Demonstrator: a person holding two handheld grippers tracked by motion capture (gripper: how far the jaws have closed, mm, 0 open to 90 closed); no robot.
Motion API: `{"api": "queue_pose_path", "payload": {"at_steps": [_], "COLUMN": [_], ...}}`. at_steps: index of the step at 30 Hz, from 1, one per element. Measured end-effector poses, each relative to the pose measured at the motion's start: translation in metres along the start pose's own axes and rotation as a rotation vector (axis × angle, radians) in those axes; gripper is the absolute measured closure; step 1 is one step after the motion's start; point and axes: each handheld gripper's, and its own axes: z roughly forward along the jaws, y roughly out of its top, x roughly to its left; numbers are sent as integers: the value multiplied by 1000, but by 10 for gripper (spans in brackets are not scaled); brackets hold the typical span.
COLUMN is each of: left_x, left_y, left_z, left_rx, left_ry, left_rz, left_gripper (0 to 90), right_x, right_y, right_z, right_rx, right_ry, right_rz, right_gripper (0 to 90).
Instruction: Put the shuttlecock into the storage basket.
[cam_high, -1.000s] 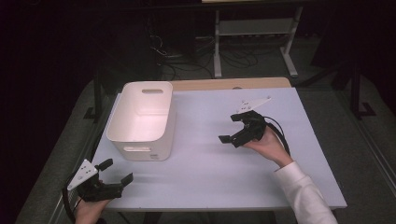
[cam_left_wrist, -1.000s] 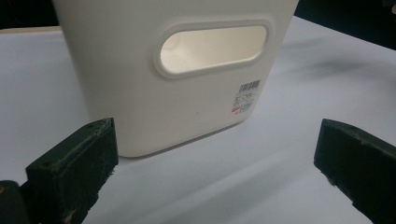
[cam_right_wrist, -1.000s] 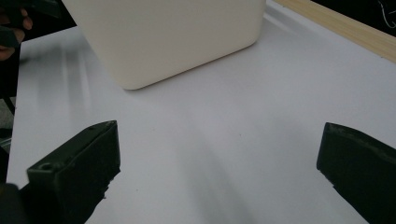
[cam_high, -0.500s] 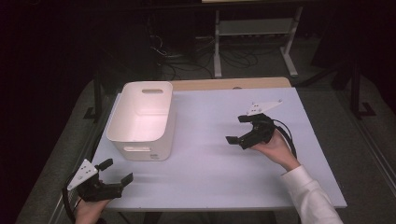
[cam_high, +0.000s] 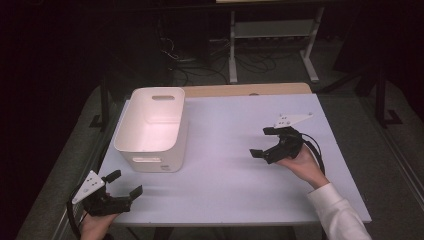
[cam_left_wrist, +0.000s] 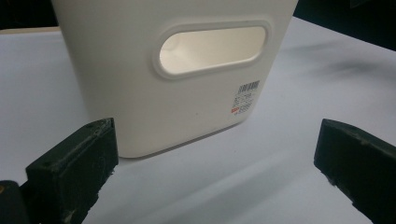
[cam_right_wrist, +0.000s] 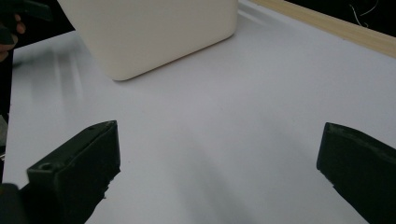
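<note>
A white plastic bin (cam_high: 152, 127) stands upright on the left half of the white table (cam_high: 225, 175); it looks empty inside. My left gripper (cam_high: 124, 183) sits at the table's front left corner, open, jaws pointing at the bin's near end. In the left gripper view that end wall (cam_left_wrist: 177, 65) shows a handle slot and a barcode sticker (cam_left_wrist: 245, 97). My right gripper (cam_high: 263, 142) hovers over the right half of the table, open with nothing between its jaws, facing left. The right gripper view has the bin (cam_right_wrist: 149, 32) farther off across bare table.
A wooden strip (cam_high: 245, 90) runs along the table's far edge. Behind the table stand a metal shelf frame (cam_high: 272, 35) and cables on a dark floor. A dark gap borders the table on each side.
My right gripper has moved to the right and slightly toward the front of the table. The left gripper and the bin have stayed put.
</note>
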Motion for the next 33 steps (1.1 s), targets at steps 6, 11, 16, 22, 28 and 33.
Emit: {"api": "queue_pose_path", "payload": {"at_steps": [6,11,16,22,28,33], "left_x": [0,0,0,0,0,1], "left_y": [0,0,0,0,0,0], "left_z": [0,-1,-1,-1,-1,-1], "left_rx": [2,4,1,-1,0,8], "left_ry": [-1,-1,-2,-2,-2,-2], "left_rz": [2,4,2,1,2,13], "left_gripper": [0,0,0,0,0,0], "right_x": [-1,-4,-6,-9,-13,-13], "right_y": [-9,-15,-25,-37,-47,-52], "right_z": [-5,-11,-19,-29,-39,-45], "right_rx": [-15,-32,-47,-61,-79,-94], "right_ry": [-11,-18,-36,-58,-83,-94], "right_rz": [2,15,34,50,65,71], "right_gripper": [0,0,0,0,0,0]}}
